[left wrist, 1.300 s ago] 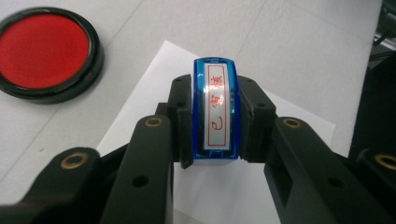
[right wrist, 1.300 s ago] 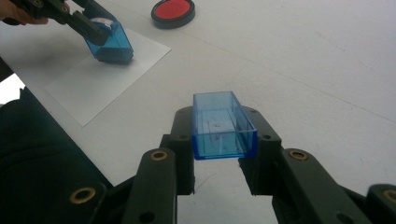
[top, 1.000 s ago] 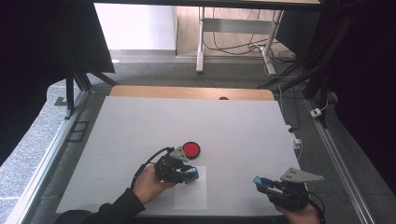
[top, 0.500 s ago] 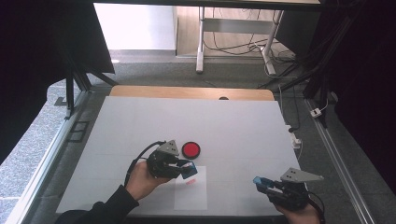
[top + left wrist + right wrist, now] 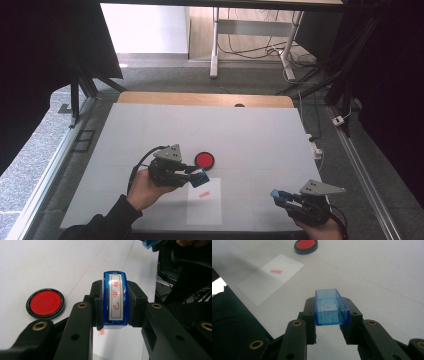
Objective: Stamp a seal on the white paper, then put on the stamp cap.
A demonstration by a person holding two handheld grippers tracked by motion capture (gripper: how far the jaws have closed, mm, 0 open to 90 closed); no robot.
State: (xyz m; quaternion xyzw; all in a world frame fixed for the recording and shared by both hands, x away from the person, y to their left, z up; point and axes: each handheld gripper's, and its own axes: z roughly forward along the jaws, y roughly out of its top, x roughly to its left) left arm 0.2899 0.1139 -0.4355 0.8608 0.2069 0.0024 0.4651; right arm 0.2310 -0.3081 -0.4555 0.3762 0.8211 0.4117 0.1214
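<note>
Aloft, stamp [image 5: 115, 300] (clamped) above paper [image 5: 205, 201]

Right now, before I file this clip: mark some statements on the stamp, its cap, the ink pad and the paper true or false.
1. The left gripper is shut on the blue stamp. True.
2. The right gripper holds the ink pad. False: it is shut on the clear blue cap; the red ink pad lies on the table.
3. The paper sheet already bears a red stamp mark. True.
4. The ink pad sits on the paper. False: it lies on the table beyond the sheet.
</note>
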